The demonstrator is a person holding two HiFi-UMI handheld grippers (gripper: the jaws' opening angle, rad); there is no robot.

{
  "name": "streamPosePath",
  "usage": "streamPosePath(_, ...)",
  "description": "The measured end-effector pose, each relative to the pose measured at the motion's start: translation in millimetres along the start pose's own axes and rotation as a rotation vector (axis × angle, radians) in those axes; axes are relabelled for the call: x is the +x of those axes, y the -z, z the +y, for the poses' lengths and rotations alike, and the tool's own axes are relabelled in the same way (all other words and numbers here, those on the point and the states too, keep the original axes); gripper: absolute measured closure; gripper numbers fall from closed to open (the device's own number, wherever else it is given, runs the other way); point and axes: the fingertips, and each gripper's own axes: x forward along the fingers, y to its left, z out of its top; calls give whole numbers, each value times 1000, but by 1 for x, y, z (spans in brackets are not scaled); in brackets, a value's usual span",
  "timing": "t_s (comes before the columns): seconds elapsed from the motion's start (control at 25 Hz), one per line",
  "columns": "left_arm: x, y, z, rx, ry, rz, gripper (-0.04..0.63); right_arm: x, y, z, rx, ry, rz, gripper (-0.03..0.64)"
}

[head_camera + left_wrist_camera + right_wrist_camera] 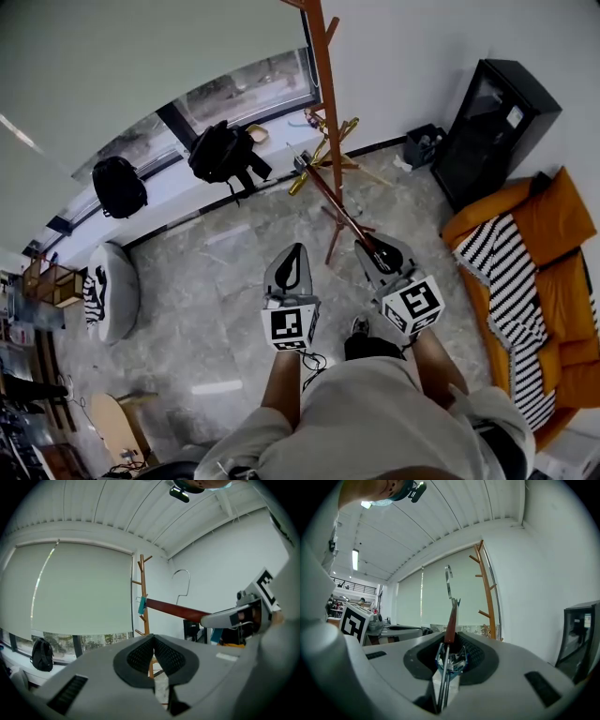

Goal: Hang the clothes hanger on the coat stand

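Note:
The coat stand (pixel 327 103) is an orange wooden pole with pegs, standing by the white wall ahead of me; it also shows in the left gripper view (pixel 142 597) and the right gripper view (pixel 487 595). My right gripper (pixel 372 248) is shut on one end of the clothes hanger (pixel 328 199), a dark red wooden bar with metal clips and a wire hook (pixel 448 579). The bar (pixel 450 620) runs forward out of the jaws, short of the stand. My left gripper (pixel 292 251) is beside it, shut and empty (pixel 153 641). From the left, the hanger (pixel 171 609) crosses in front of the stand.
Two black backpacks (pixel 223 150) (pixel 119 186) rest on the window sill. A black cabinet (pixel 492 117) and a small bin (pixel 424 145) stand by the right wall. An orange sofa (pixel 553 230) with a striped blanket is at right. A white cushion seat (pixel 111 291) lies at left.

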Motion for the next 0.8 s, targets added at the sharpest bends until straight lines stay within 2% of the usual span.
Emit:
streamPosePath(0.4,62,-5,0,37,-26,5,586,32,2,-53,-2,-61,30,554)
streamPosePath(0.52,73,1,0,50,-17,29,586,37,3,-60,9,-70,31,554)
streamPosePath(0.8,107,2,10,104,1,29,586,59,5,-72,-2,-102,40,554)
